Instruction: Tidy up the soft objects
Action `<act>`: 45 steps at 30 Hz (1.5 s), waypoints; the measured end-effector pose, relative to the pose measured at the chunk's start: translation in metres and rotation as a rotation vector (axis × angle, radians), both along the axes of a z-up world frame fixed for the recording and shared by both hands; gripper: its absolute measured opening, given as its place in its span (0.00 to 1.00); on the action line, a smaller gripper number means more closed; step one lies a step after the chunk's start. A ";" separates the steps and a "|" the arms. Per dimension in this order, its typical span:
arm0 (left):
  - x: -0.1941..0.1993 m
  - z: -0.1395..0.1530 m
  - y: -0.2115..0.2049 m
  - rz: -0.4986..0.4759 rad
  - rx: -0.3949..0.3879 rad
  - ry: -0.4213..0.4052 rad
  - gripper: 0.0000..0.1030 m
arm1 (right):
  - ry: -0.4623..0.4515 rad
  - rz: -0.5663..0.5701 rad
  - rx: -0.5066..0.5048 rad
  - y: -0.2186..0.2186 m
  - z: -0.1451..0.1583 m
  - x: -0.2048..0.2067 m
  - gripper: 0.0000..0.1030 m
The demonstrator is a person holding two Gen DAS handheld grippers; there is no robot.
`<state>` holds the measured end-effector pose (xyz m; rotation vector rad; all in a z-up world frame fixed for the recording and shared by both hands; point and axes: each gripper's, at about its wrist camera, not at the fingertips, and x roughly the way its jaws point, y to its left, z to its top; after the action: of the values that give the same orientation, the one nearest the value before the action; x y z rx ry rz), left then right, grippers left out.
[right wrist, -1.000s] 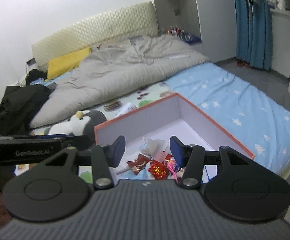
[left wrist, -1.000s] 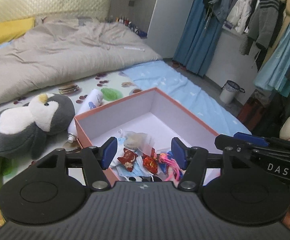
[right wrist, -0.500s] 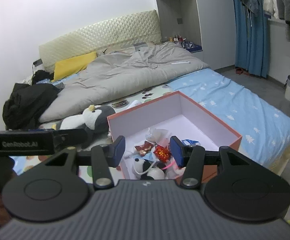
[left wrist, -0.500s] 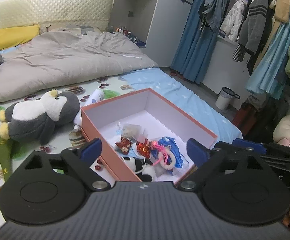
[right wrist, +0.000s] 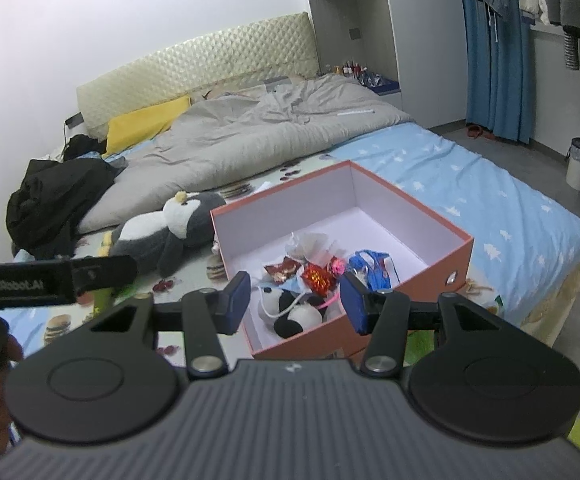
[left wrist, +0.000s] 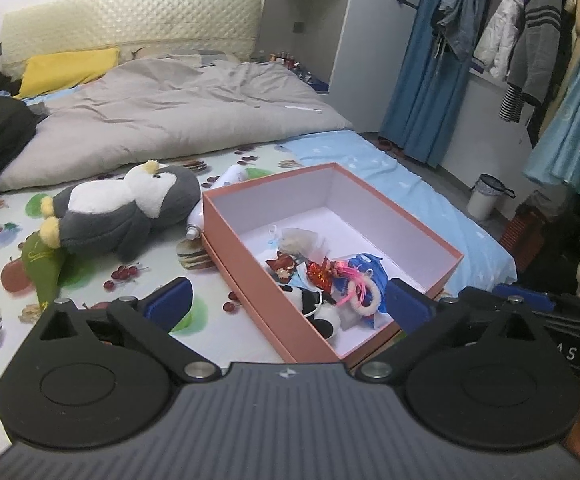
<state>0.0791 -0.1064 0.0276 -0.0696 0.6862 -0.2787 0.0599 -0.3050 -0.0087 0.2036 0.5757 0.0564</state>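
Note:
An open orange box (left wrist: 410, 224) (right wrist: 414, 216) sits on the bed and holds several small soft items: a black and white panda plush (left wrist: 314, 308) (right wrist: 290, 312), a blue cloth (left wrist: 366, 276), red wrappers and a white pouch. A grey and white penguin plush (left wrist: 126, 212) (right wrist: 166, 232) lies on the sheet left of the box. My left gripper (left wrist: 286, 304) is wide open and empty, held above the box's near end. My right gripper (right wrist: 294, 300) is open and empty, held back above the box's near corner.
A grey duvet (left wrist: 170, 120), a yellow pillow (left wrist: 70, 70) and black clothes (right wrist: 50, 196) lie further up the bed. A white tube (left wrist: 214, 200) lies by the box. Hanging clothes (left wrist: 530, 40) and a white bin (left wrist: 486, 196) stand at the right.
Both grippers have pulled back and up from the box, so more of the bed shows. The left gripper's jaws have opened wider. The right jaws keep about the same gap.

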 end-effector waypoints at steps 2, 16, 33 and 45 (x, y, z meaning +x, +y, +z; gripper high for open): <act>-0.001 -0.003 -0.001 -0.005 -0.001 0.001 1.00 | 0.006 0.003 0.001 -0.001 -0.004 -0.001 0.51; -0.015 -0.015 0.004 0.031 -0.007 0.007 1.00 | -0.008 0.034 -0.007 -0.003 -0.012 -0.015 0.90; -0.016 -0.019 0.003 0.042 0.010 0.012 1.00 | 0.014 -0.017 -0.046 -0.008 -0.018 -0.012 0.90; -0.014 -0.022 0.002 0.032 0.018 0.015 1.00 | -0.002 -0.023 -0.059 -0.005 -0.016 -0.013 1.00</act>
<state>0.0647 -0.1039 0.0051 -0.0653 0.7016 -0.2419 0.0472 -0.3102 -0.0244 0.1534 0.5723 0.0170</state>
